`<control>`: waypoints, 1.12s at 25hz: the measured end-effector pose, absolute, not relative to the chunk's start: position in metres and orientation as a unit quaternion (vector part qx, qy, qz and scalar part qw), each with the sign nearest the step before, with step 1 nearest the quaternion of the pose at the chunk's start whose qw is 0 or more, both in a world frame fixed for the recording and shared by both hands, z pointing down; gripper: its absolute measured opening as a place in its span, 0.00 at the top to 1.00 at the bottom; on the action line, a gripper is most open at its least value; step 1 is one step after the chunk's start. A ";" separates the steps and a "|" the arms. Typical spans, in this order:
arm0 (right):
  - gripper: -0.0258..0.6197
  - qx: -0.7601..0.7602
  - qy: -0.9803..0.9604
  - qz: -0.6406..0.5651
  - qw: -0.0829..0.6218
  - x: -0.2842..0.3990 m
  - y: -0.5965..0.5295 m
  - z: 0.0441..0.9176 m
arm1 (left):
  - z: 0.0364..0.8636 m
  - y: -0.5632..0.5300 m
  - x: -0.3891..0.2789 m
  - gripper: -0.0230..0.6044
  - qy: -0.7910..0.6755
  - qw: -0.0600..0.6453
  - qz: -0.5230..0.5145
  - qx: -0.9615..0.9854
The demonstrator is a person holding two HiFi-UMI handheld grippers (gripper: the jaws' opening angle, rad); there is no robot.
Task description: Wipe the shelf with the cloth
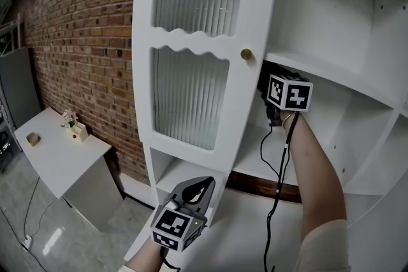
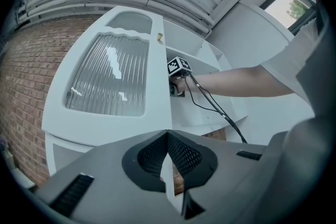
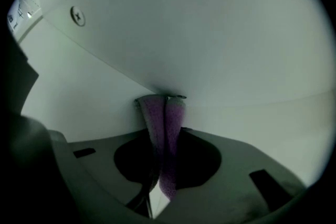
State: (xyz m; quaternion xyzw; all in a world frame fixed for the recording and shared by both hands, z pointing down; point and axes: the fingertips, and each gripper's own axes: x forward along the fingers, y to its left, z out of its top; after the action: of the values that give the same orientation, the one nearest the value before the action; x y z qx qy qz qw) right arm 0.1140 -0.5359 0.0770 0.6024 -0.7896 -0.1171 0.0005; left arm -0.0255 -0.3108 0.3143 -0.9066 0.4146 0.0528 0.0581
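Observation:
A purple cloth (image 3: 164, 126) is clamped between the jaws of my right gripper (image 3: 165, 101), and its folded end presses against a white inner panel of the cabinet. In the head view the right gripper (image 1: 273, 110) reaches into the middle compartment just behind the open door, above the white shelf board (image 1: 258, 162). Its marker cube (image 1: 290, 92) faces me and the cloth is hidden there. My left gripper (image 1: 199, 190) hangs low in front of the cabinet, jaws shut with nothing in them. The left gripper (image 2: 168, 135) points up at the cabinet.
The open cabinet door (image 1: 191, 79) has ribbed glass and a gold knob (image 1: 246, 54), and stands right beside the right gripper. A black cable (image 1: 278, 181) hangs from that gripper along the forearm. A small white table (image 1: 54, 156) stands at the left by the brick wall (image 1: 83, 35).

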 end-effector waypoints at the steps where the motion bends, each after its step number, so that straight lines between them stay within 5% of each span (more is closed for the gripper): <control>1: 0.84 0.596 -0.794 -0.119 0.001 0.111 -0.532 0.077 | 0.312 -0.309 -0.025 0.94 0.414 0.060 0.058 -0.907; 15: 0.84 0.526 -0.835 -0.158 0.006 0.074 -0.432 0.083 | 0.298 -0.257 0.004 0.94 0.388 0.154 0.043 -0.908; 28: 0.83 0.472 -0.852 -0.224 0.021 0.044 -0.341 0.092 | 0.305 -0.238 0.014 0.94 0.367 0.130 0.062 -0.919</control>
State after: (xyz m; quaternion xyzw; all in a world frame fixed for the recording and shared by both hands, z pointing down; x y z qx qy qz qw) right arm 0.0436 -0.3406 0.0921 0.4725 -0.8521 -0.2242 0.0214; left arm 0.0142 -0.2380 0.3051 -0.9190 0.3669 0.0615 0.1304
